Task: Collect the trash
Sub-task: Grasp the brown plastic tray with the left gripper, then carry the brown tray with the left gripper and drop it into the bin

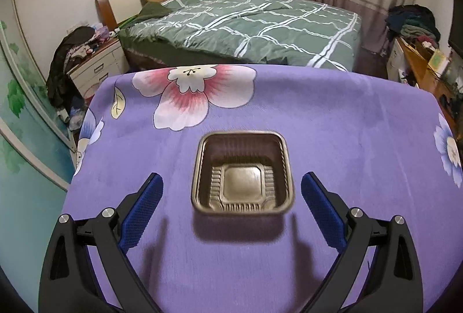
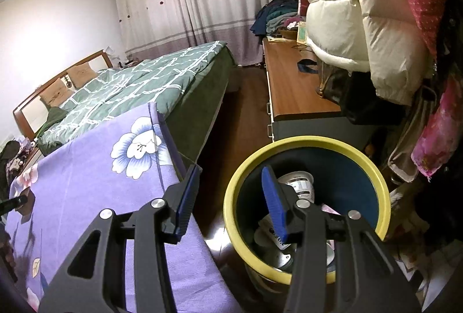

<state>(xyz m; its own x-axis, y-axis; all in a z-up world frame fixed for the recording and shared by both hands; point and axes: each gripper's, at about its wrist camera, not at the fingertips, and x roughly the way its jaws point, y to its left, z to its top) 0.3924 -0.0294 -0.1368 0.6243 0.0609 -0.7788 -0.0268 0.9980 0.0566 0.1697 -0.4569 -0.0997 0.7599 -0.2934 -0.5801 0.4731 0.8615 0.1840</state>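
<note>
Your left claw (image 1: 231,185) is spread wide with nothing in it. Its two blue pads (image 1: 143,211) stand apart on either side of the tray (image 1: 243,174), and neither touches it. The tray is a small brown plastic one, square with rounded corners, sitting upright just below the middle of the left wrist frame on the purple flowered surface (image 1: 347,139). It looks empty inside. It throws a shadow on the cloth toward the bottom of the frame. The bed (image 1: 246,23) fills the upper middle behind it.

Your right claw (image 2: 231,194) is also open and holds nothing. One finger sits at the edge of the surface (image 2: 86,168) in the lower left of the right wrist frame. The other finger is in front of the mouth of the bin (image 2: 231,197), lower right of center. The bin has a yellow rim and a dark inside, and it stands on the floor beside the surface. Inside it lie a white cup (image 2: 301,182) and other pale containers, partly hidden behind the finger.
</note>
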